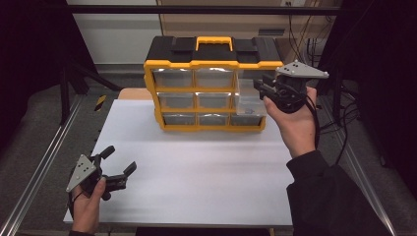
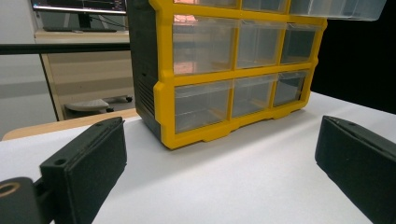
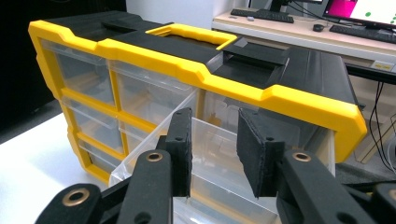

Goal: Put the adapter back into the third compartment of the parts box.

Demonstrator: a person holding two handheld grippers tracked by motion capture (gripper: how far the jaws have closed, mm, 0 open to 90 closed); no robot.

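Jaws of my right gripper (image 3: 214,151) stand a little apart astride the front wall of the pulled-out clear drawer (image 3: 219,177), and whether the pads press that wall I cannot tell; the jaws of my left gripper (image 2: 219,168) are spread wide, with nothing between them, low over the white tabletop (image 1: 196,172). That drawer belongs to the right-hand column of the yellow-and-black parts organizer (image 1: 211,83), which stands at the far middle of the tabletop, and it juts out of its bay toward me. I judge it thin, light, fairly stiff plastic, smooth enough to slip and likely to crack if squeezed hard; the front lip, taken squarely at its middle, looks the best hold, since an off-centre pull may cock it in its slot. The organizer itself seems heavy enough to stay put. Glare and clear walls hide any contents; the drawer's rear, inside the bay, is hidden, and my jaws cover its front edge.
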